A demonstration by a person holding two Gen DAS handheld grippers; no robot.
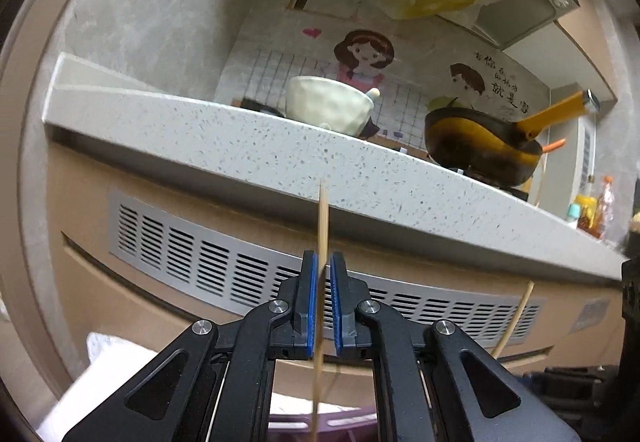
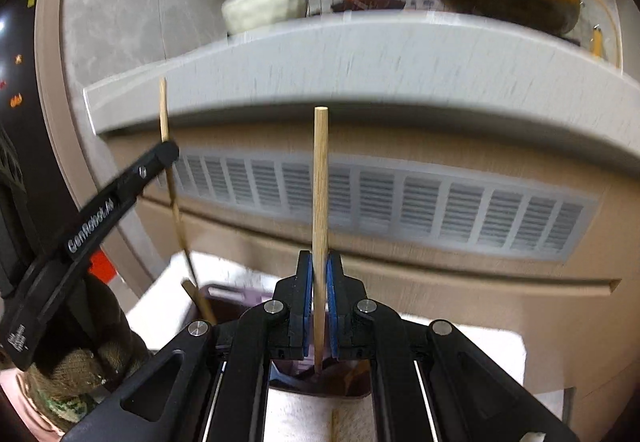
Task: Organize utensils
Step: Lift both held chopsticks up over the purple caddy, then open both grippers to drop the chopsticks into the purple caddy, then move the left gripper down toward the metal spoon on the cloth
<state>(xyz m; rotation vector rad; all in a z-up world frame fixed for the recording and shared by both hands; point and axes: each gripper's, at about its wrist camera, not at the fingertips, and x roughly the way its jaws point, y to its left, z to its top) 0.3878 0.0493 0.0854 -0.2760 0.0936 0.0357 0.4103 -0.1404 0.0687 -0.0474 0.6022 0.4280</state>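
I have one thin, round, pale wooden chopstick (image 1: pixel 323 226) pinched upright between the blue ribbed pads of my left gripper (image 1: pixel 324 270), jaws drawn in until only the stick's width parts them. My right gripper (image 2: pixel 319 266) is the same: nearly closed on a second round wooden chopstick (image 2: pixel 320 177), which stands straight up with its blunt end level with the speckled grey stone countertop edge (image 2: pixel 360 57). Both sticks run down past the pads toward a mauve plastic container (image 2: pixel 232 292) sitting on a white cloth (image 2: pixel 460 346) below me. I think the lower tip of the right stick is inside that container, though the gripper frames hide most of it.

These sticks are light and stiff, so weight is no trouble. The trouble is roundness: smooth bare wood between flat pads can roll or pivot if I nudge anything. I am holding each one low on its length, which leaves a long free end to swing. A grip nearer the middle would be steadier, and pad ribs across the grain should help.

From the right view, the left tongs' black arm (image 2: pixel 100 209) crosses in front of the beige cabinet's slotted grey metal vent (image 2: pixel 440 201). On the counter above sit a cream ceramic bowl (image 1: pixel 328 103) and a yellow-and-black pan (image 1: pixel 480 145) with a yellow handle.
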